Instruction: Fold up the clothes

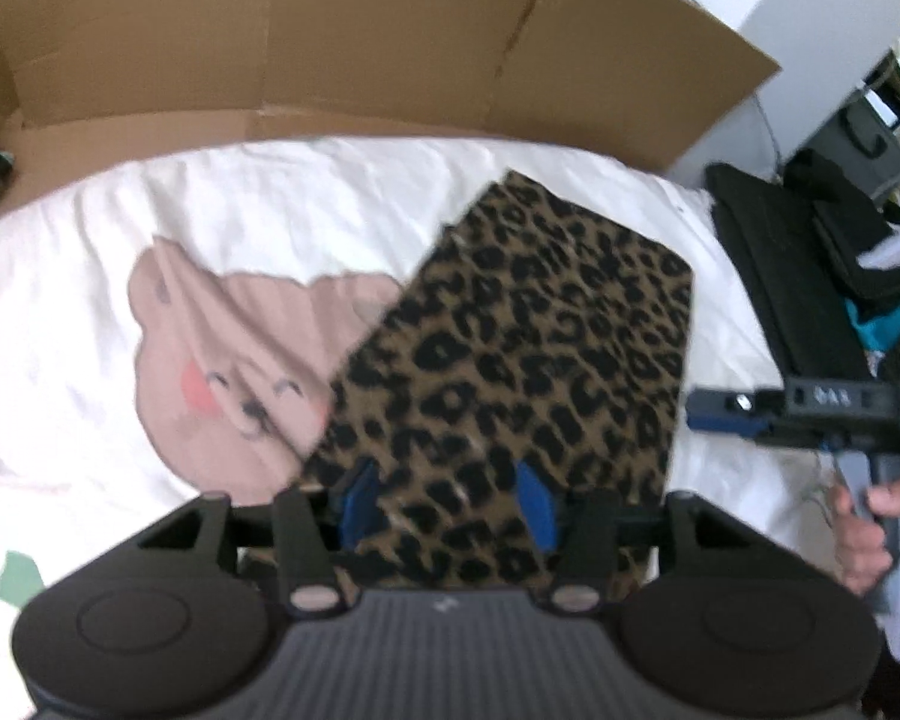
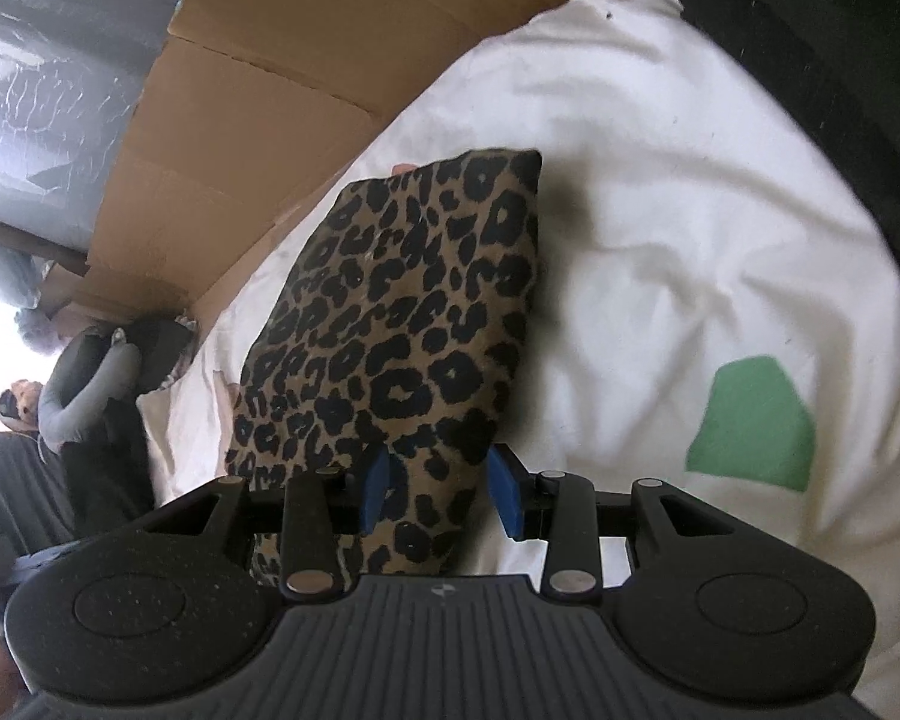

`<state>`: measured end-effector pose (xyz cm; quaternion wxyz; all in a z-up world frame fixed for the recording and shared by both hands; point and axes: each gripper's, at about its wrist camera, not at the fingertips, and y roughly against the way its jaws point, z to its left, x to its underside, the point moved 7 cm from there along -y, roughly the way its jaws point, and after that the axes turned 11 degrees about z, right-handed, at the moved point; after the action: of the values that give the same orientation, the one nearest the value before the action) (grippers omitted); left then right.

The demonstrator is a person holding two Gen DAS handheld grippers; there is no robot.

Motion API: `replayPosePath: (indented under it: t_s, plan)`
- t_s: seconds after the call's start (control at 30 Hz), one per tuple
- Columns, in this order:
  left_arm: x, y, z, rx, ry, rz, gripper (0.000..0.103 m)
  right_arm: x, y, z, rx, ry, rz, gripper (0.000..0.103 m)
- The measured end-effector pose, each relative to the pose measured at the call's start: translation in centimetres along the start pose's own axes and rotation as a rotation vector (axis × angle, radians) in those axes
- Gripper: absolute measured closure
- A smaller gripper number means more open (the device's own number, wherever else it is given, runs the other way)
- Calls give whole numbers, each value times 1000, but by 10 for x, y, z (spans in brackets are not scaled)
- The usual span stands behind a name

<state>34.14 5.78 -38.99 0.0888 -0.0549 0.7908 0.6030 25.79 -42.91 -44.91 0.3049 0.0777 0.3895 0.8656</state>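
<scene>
A folded leopard-print cloth [image 1: 528, 354] lies on a white bedsheet [image 1: 306, 204] printed with a pink bear [image 1: 234, 360] and a green patch [image 2: 750, 426]. A flattened cardboard box [image 1: 330, 36] stands along the far edge of the bed.

The left gripper [image 1: 450, 501] hangs over the near end of the cloth, its 2 blue pads set apart with the leopard print showing between them; the picture is blurred, so it seems the pads are clear of the fabric rather than pinching it.

The right gripper [image 2: 441, 492] is at another edge of the same cloth, its jaws part open. A fold of the print runs between the 2 blue pads [image 2: 375, 486], and I cannot tell whether they press on it.

In the left wrist view the right gripper [image 1: 699, 411] shows at the right edge beside the cloth, held by a hand [image 1: 870, 534]. Dark bags [image 1: 810, 276] sit beyond the bed on that side.
</scene>
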Motion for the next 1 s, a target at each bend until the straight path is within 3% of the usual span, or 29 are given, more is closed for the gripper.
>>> replayPosePath:
  t_s: [0.4, 0.67, 0.8, 0.87, 0.93, 1.0]
  plan:
    - [-50, -31, 2, -19, -49, -39, 42, -11, -14, -9, -20, -76, -8, 60]
    - [-81, -50, -8, 24, -109, -51, 30, -16, -23, -15, -46, -127, -18, 59]
    - [-88, -68, -4, 40, -93, -21, 30, -17, -27, -17, -59, -136, -22, 59]
    - [-90, -75, 0, 63, -67, -6, 37, -17, -29, -16, -60, -134, -24, 60]
    - [-90, -79, 3, 79, -52, -2, 46, -19, -29, -13, -62, -122, -20, 65]
    - [-92, -78, 4, 67, -51, -15, 59, -20, -26, -7, -37, -75, -19, 92]
